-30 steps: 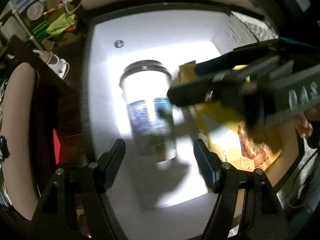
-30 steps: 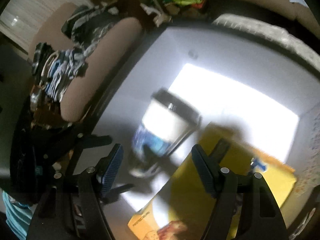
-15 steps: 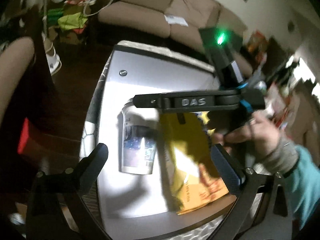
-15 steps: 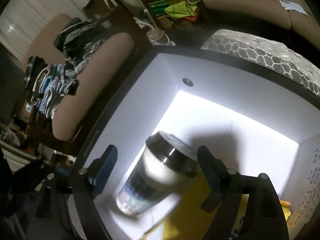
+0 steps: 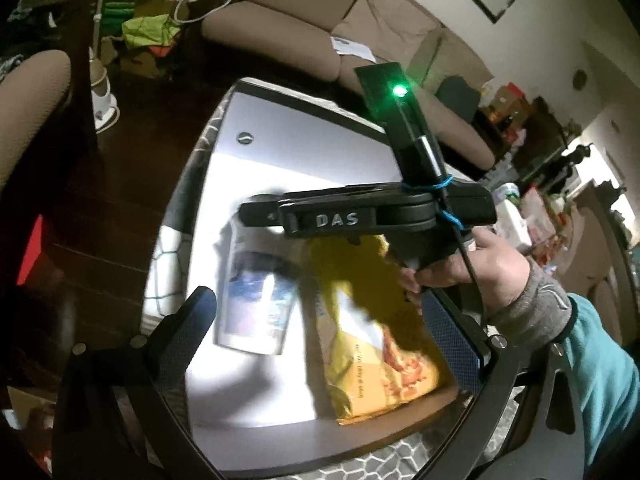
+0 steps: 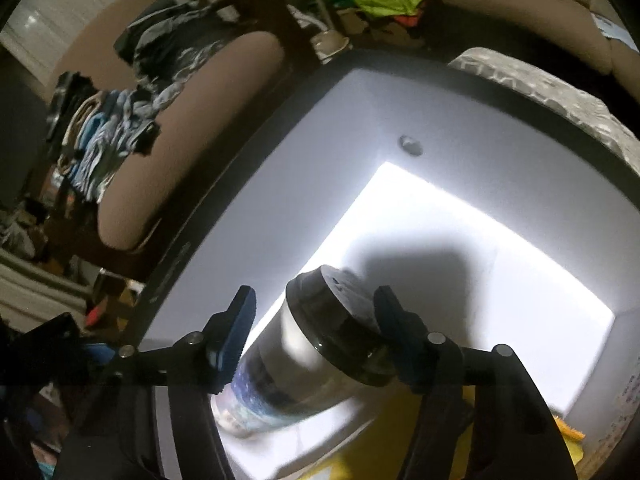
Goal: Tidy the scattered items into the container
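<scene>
A white storage box [image 5: 280,128] with a dark rim holds a clear tumbler [image 5: 256,300] with a dark lid and blue print, and a yellow snack bag [image 5: 376,344] to its right. My left gripper [image 5: 320,328] is open and empty, held above the box. My right gripper [image 6: 316,328] is open, its fingers either side of the tumbler's lid [image 6: 340,320]. It also shows in the left wrist view [image 5: 256,216] over the tumbler. In the right wrist view the tumbler [image 6: 280,384] leans and the bag [image 6: 384,448] lies below it.
The box has a round stud [image 5: 244,138] on its far wall and a patterned grey outer side [image 6: 560,92]. A beige sofa [image 5: 304,44] stands behind, a padded chair with clothes [image 6: 168,100] to the left, and clutter [image 5: 528,220] at the right.
My left gripper has pulled up and back from the tumbler and opened wider. My right gripper has dropped lower, so its fingers now flank the tumbler's lid.
</scene>
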Motion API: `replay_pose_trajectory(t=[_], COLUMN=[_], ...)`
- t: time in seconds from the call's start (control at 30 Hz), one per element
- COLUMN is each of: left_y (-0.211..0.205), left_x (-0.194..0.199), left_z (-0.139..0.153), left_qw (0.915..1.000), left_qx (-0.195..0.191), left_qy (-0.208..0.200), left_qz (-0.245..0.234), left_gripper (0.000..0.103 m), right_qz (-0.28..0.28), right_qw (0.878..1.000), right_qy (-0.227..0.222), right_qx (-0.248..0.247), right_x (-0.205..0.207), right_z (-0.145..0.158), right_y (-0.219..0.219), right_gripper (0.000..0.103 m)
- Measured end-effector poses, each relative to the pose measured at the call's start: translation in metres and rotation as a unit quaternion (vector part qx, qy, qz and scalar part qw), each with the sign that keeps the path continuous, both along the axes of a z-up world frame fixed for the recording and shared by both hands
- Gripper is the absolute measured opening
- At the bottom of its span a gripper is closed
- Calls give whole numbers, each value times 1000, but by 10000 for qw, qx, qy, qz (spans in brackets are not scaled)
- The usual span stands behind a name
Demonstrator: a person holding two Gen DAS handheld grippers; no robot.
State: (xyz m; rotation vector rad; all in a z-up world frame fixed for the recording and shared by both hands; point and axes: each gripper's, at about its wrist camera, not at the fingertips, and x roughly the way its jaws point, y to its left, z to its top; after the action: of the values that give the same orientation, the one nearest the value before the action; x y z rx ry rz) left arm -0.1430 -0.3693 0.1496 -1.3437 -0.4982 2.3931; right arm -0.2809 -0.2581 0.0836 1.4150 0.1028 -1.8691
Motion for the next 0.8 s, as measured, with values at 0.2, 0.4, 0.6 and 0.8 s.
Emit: replay_pose_trajectory(t=[0.2,0.4,0.6,0.8], left_y=[7,14,25,22], left_x=[9,16,25,29], left_z=[-2,-2,1,2], left_qw=[9996,9989,9966,9963], left_qx=[-66,-167,-488,-498], left_qy=[-197,-312,-358,-376], left_qz=[-166,-311,-552,-590], left_gripper=[103,103,103,103], right_qz=[282,641,585,469], right_qw=[9995,9975,9979,9984], right_qy=[-121,-223,-275,-275], right_qx=[114,199,46,-147], right_x=[23,44,46,44], right_z=[-1,-7,-7,-8], right_y=[-2,-4,-9,-27], right_gripper=[63,63,63,63])
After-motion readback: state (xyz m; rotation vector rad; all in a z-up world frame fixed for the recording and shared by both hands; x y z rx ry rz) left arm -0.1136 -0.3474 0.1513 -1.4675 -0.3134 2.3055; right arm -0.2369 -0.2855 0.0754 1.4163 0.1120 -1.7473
